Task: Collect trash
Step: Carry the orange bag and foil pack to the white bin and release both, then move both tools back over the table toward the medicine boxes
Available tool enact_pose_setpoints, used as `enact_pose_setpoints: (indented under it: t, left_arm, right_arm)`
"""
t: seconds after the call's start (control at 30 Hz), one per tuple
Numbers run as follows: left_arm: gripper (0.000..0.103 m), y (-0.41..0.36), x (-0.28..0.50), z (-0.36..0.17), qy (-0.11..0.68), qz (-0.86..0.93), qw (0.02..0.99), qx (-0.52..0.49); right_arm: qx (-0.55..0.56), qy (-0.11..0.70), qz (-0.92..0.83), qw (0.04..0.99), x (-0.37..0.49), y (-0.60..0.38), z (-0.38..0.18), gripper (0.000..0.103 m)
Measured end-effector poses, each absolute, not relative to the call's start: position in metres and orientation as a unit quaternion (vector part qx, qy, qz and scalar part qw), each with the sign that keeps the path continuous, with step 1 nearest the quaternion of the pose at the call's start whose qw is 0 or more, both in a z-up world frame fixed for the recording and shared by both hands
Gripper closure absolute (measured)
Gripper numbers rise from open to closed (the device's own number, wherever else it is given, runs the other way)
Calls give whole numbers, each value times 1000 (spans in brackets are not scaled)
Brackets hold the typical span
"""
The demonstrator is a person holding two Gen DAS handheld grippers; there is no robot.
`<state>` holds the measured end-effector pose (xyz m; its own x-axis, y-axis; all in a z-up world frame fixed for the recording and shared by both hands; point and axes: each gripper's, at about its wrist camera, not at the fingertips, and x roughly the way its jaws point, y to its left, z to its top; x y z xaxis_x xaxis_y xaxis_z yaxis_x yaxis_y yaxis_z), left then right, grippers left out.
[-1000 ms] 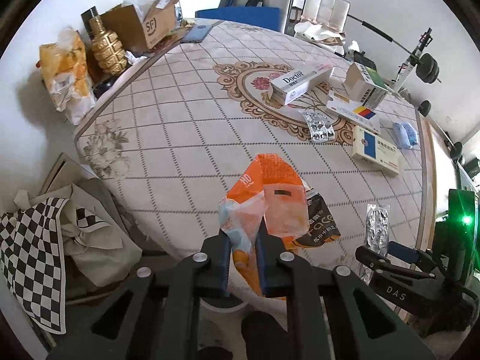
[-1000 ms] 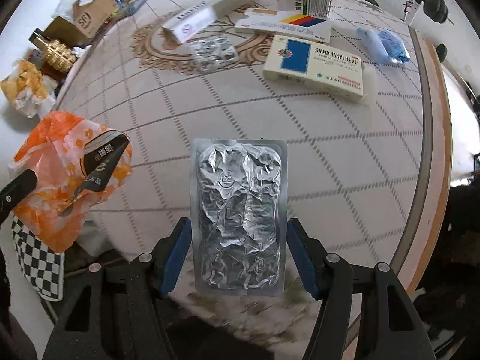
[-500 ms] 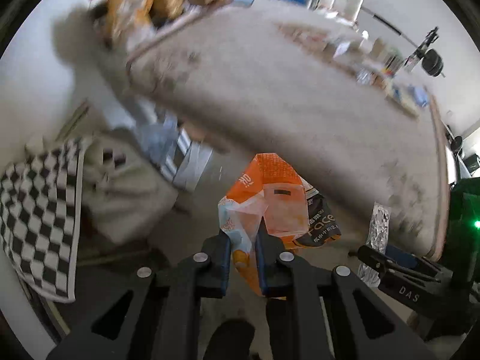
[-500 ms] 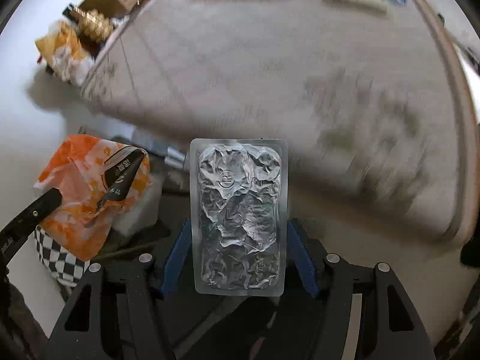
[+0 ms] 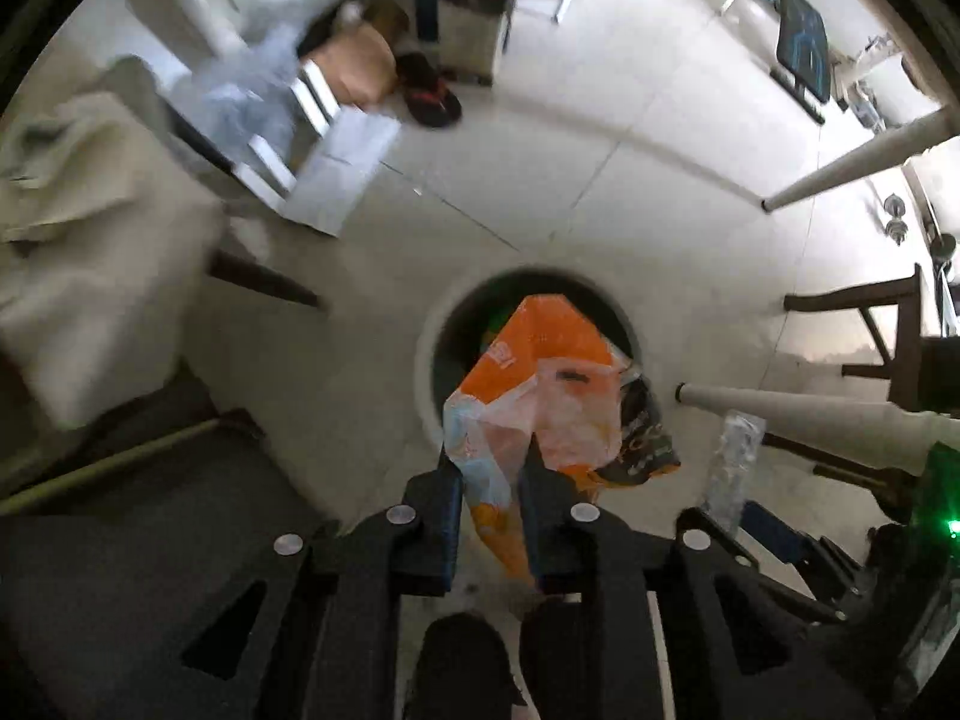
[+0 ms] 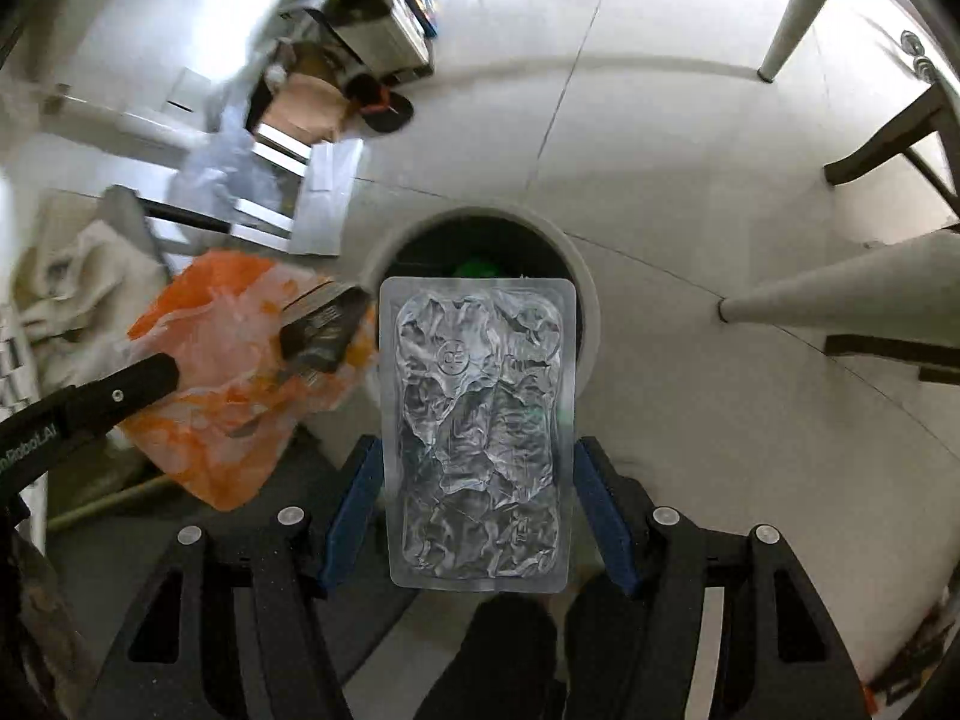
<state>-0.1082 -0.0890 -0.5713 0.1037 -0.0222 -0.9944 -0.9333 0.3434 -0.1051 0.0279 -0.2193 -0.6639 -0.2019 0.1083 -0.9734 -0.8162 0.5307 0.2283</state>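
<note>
Trash is hanging from both of my grippers over the floor. Near the centre of the left wrist view, my left gripper [image 5: 491, 483] is pinching an orange plastic bag [image 5: 534, 384] between its two dark fingers, pressed close on the crumpled plastic. A black snack wrapper [image 5: 645, 438] is sticking out from the bag's right side. Behind the bag, just above the frame's middle, a round white trash bin [image 5: 429, 354] is showing its dark opening, and something green is lying inside, too blurred to identify.

At the lower right of that view, I am seeing my right gripper edge-on with a thin silvery sheet standing up from it. In the right wrist view, the right gripper [image 6: 477, 516] is clamping a foil blister pack [image 6: 477, 432] by its two long edges, its blue-padded fingers [image 6: 354, 516] spread only as wide as the pack. The pack is filling the centre of the frame and covering the lower part of the bin's mouth.

At the left of the right wrist view, the orange bag and dark wrapper are hanging just beside the pack, though I cannot tell whether they are touching.

White table legs [image 6: 834, 288] are crossing the right side, and a dark slipper [image 5: 429, 96] is lying on the pale tiled floor [image 5: 600, 180] at upper centre-left.
</note>
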Motion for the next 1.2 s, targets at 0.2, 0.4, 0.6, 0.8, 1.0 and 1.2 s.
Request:
enact_pose_setpoints:
  t: [0.2, 0.4, 0.6, 0.8, 1.0, 1.2]
  left_arm:
    - [78, -78, -97, -653, 567, 373, 596, -429]
    - [3, -75, -114, -676, 565, 399, 580, -429]
    - [2, -88, -133, -662, 566, 429, 565, -421]
    - [2, -106, -140, -623, 553, 451, 579, -394]
    - [2, -124, -145, -570, 565, 457, 584, -362]
    - [2, -141, -158, -513, 567, 454, 584, -361]
  right_arm:
    - [-272, 662, 413, 563, 45, -202, -756, 36]
    - [-275, 671, 422, 544, 48, -195, -805, 23]
    - [-284, 647, 425, 566, 46, -199, -788, 0]
    - [-314, 630, 405, 584, 38, -207, -746, 0]
    - [-336, 618, 376, 604, 32, -223, -684, 0]
    - [-340, 609, 374, 611, 22, -234, -609, 0]
